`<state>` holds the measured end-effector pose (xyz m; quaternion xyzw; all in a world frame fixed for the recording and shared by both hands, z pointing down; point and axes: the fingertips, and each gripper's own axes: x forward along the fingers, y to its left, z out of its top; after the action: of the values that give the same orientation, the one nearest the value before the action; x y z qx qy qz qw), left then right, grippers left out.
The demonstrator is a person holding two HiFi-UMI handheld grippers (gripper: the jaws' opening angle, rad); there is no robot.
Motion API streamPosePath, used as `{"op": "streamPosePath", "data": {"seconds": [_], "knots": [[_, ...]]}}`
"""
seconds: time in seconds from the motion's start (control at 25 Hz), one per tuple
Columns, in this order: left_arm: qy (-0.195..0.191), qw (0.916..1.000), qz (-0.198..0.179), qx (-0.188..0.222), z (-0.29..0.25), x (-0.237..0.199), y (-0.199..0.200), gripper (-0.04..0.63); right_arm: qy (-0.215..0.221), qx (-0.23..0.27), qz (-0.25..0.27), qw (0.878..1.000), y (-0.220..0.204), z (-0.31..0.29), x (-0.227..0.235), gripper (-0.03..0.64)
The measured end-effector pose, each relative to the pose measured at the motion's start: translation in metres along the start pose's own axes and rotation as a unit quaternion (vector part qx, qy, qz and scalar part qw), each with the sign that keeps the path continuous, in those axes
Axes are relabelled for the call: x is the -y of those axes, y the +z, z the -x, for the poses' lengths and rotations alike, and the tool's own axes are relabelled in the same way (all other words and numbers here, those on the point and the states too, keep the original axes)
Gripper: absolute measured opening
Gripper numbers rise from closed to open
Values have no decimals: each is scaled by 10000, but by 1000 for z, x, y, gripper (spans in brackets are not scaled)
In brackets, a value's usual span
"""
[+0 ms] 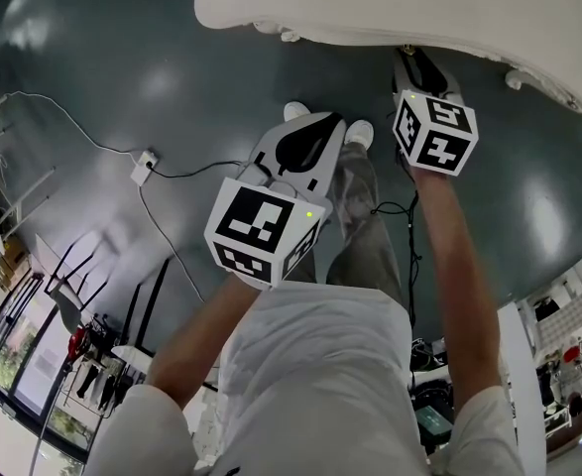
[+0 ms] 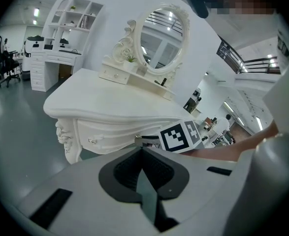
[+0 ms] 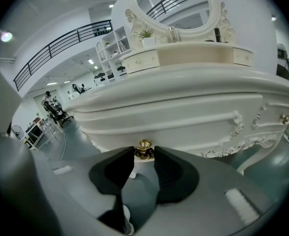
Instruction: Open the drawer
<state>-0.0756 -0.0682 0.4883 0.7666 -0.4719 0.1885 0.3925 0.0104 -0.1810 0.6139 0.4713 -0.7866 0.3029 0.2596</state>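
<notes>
Your left gripper [image 1: 312,127], nearest the head camera, sits at frame centre with its jaws clenched on nothing, apart from the table. The white dressing table [image 1: 390,3] fills the 12 to 2 o'clock edge. Its drawer [image 3: 183,124] appears closed, flush with the front. Your right gripper [image 1: 416,67], at 1 o'clock, reaches under the table edge. Its jaws grasp the small gold knob [image 3: 144,146] at the drawer's 6 o'clock.
</notes>
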Motion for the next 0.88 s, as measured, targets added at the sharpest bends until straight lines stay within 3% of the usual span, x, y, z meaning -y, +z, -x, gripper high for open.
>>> {"op": "streamPosePath", "data": {"seconds": [0.88], "knots": [[-24, 9999, -59, 112, 1, 16, -8, 9, 208, -163, -56, 9996, -43, 33, -9, 138]]}}
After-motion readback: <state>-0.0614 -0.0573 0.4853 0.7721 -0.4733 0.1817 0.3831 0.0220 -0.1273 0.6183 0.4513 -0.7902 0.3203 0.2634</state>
